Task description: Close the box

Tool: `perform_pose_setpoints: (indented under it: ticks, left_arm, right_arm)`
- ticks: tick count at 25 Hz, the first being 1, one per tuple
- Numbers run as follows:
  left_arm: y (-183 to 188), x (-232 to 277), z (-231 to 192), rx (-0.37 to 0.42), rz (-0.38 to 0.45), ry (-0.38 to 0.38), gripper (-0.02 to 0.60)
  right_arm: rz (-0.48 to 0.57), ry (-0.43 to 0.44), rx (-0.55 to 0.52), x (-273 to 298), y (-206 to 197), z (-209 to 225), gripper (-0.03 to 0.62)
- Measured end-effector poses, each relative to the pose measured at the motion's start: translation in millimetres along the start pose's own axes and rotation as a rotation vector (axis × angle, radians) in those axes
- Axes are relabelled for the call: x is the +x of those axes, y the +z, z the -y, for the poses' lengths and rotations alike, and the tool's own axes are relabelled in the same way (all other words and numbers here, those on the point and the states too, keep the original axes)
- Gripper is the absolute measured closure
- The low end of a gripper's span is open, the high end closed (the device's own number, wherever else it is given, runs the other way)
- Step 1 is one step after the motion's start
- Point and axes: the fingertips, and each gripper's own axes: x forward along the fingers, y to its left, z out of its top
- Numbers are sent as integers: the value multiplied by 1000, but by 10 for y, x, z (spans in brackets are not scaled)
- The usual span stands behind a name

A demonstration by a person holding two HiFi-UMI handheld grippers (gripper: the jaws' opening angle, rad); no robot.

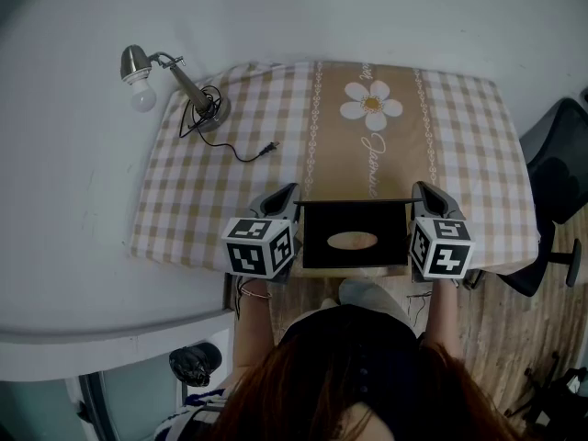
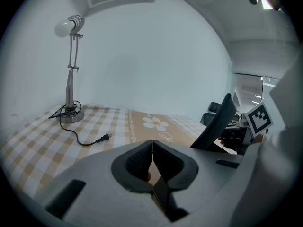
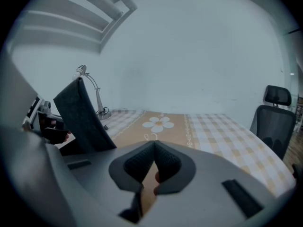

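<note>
Left gripper (image 1: 290,193) — box (image 1: 314,246) between — right gripper (image 1: 419,191)

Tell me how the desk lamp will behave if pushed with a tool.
The lamp would probably tip if nudged high: tall thin neck over a small round base. Its loose cord looks floppy and should trail along. The bare bulb is likely fragile.

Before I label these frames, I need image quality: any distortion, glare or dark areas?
Head view: evenly lit and sharp, though the wide lens bows the table edges. Left gripper view: black round vignette, ceiling light glares top right. Right gripper view: same vignette, right tongs near, shaded and soft.
</note>
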Motion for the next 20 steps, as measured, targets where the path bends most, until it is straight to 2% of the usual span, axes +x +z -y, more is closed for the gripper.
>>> perform_pose_setpoints:
  ticks: [6,20]
  left_arm:
    - [-135,-103,25,0,24,11,554]
    - [-245,-162,44,-33,29,28,554]
  right_arm:
    - [10,-20,11,-127,-170,-43,577]
    - [-20,-21,6,-204,-296,-71,577]
